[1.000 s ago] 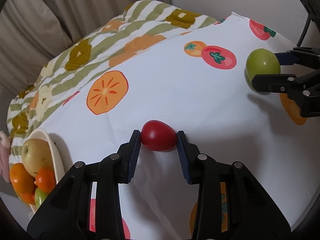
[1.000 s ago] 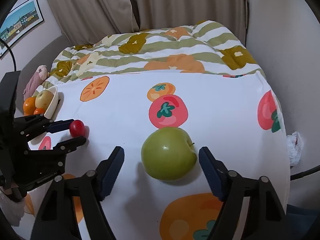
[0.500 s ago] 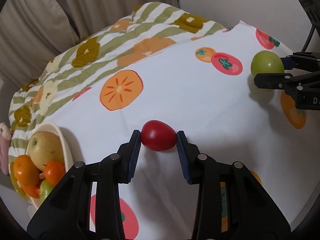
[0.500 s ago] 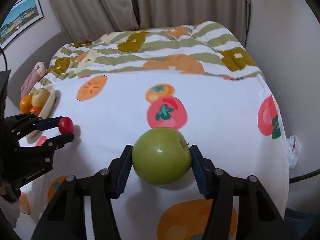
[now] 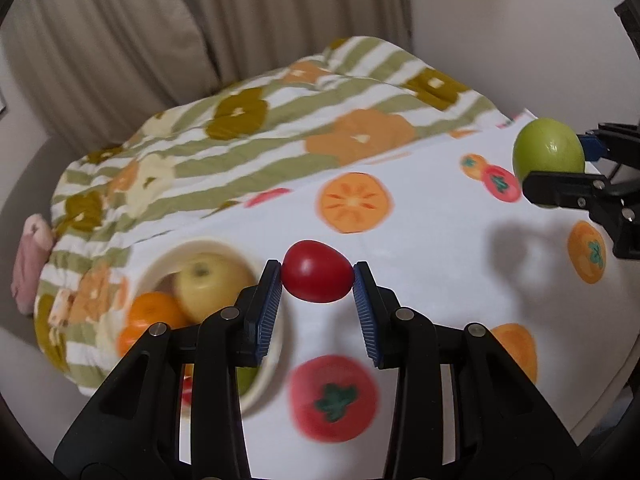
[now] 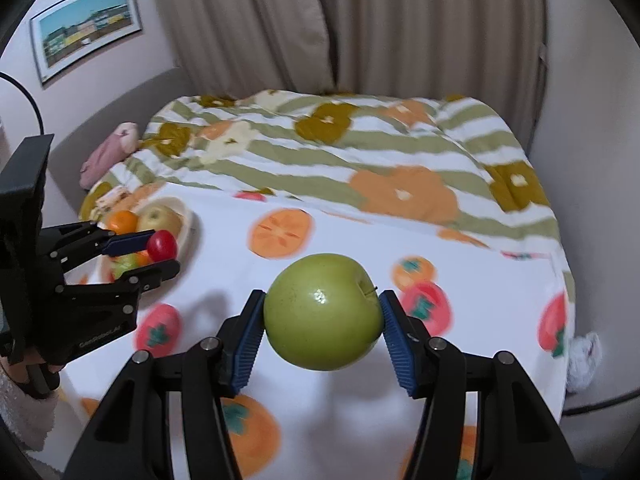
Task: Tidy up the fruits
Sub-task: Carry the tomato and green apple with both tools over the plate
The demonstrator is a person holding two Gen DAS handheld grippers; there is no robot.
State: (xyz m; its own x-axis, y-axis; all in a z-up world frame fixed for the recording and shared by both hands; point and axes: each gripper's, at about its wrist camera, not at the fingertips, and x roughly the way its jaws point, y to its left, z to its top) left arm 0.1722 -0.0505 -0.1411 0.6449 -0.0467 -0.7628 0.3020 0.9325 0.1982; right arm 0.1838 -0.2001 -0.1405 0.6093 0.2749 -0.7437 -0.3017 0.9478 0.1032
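While both fruits hang clear of the bed, each is pinched across its widest part. The left claw [image 5: 317, 289] is clamped on a small red tomato [image 5: 317, 271], smooth, light and likely thin-skinned, so a hard squeeze could bruise or split it, and its glossy skin could slide between the ribbed pads. The right claw [image 6: 322, 326] grips a green apple [image 6: 323, 311] at its sides, stem end turned to the right pad; it looks firm, heavier and waxy, and the hold across the middle suits it.

Just below and left of the left claw sits a cream bowl [image 5: 269, 376] already holding a yellow apple [image 5: 212, 284] and oranges [image 5: 154, 314], so room inside is tight and fruit may roll.

Beneath both claws lies a white sheet [image 6: 360, 240] printed with fruit, soft and yielding. Beyond it is a striped quilt [image 6: 360, 152], then curtains [image 6: 360, 20], with a framed picture [image 6: 86, 26] on the wall to the far left.
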